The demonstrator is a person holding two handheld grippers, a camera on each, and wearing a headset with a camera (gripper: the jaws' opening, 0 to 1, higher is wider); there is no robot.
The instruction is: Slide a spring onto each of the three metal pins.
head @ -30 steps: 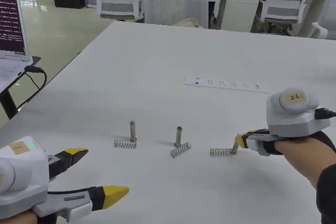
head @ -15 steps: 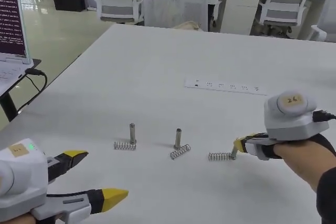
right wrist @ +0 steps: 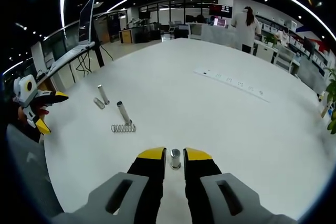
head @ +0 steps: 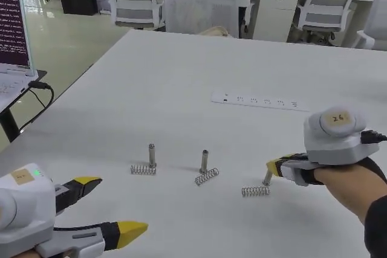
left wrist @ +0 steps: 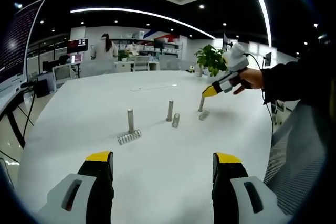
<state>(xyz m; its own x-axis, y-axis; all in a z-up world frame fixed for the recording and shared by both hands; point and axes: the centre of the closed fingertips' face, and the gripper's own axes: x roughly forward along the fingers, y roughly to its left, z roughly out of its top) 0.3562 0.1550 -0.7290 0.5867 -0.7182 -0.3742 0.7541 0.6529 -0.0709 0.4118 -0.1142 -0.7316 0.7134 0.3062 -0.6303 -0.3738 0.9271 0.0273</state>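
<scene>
Progress so far: none of the three springs is on a pin. All three lie flat on the white table [head: 181, 83], each just beside its own pin.

Head view, left to right:
- The left pin [head: 152, 154] stands upright, with the left spring [head: 143, 170] at its base.
- The middle pin [head: 204, 161] stands upright, with the middle spring [head: 207, 176] lying at a slant just beside its foot.
- The right pin [head: 266, 177] has the right spring [head: 256, 191] lying just in front of it, apart from the jaws.

The right gripper [head: 273, 167] has its jaws closed on the right pin near its top. The right gripper view shows the pin's round end pinched between the two yellow tips. The pin leans slightly, and it cannot be told whether its foot touches the table.

The left gripper [head: 109, 205] has its jaws wide apart and holds nothing. It hovers low at the near side of the table, well apart from the pins and springs.

Judgement: the first step is in hand, with a pin grasped but no spring picked up. All three threadings are left to do.
</scene>
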